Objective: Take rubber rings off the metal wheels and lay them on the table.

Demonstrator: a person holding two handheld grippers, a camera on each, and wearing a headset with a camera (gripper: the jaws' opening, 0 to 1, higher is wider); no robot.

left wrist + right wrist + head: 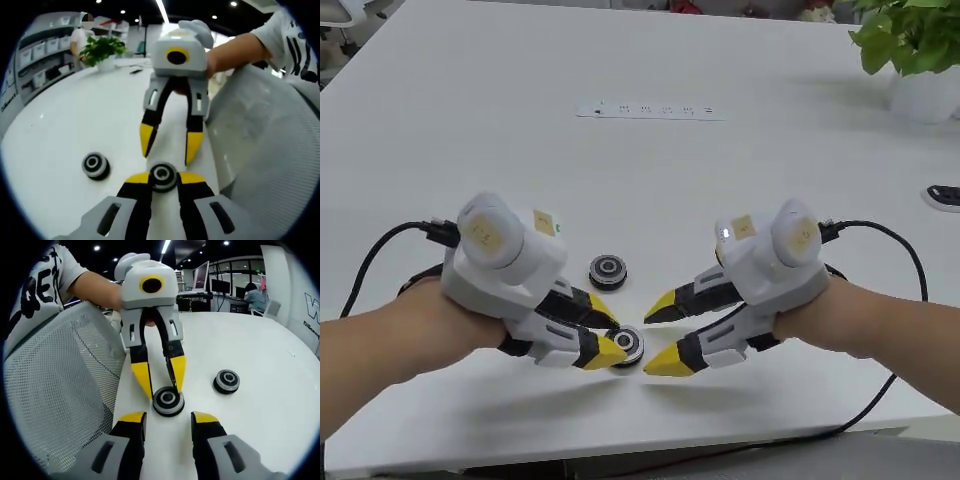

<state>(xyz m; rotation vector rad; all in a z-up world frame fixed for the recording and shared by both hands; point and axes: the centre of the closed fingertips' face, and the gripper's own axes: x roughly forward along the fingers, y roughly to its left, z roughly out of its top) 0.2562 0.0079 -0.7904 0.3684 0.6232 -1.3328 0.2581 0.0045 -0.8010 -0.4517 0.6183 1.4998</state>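
Two metal wheels with black rubber rings lie on the white table (650, 180). The near wheel (627, 345) sits between the yellow fingertips of my left gripper (610, 333), which is shut on it; in the left gripper view the wheel (163, 176) is pinched between the tips. Facing it from the right, my right gripper (662, 333) stands open, its tips just short of the wheel (168, 401). My right gripper (168, 418) holds nothing. The second wheel (607, 271) lies free a little farther back, also visible as the second wheel (95, 165) and the second wheel (226, 381).
A white power strip (650, 110) lies mid-table. A potted plant (920, 60) stands at the far right corner, and a small dark object (945, 197) sits at the right edge. Black cables trail from both grippers. A grey mesh chair (60, 390) is at the near edge.
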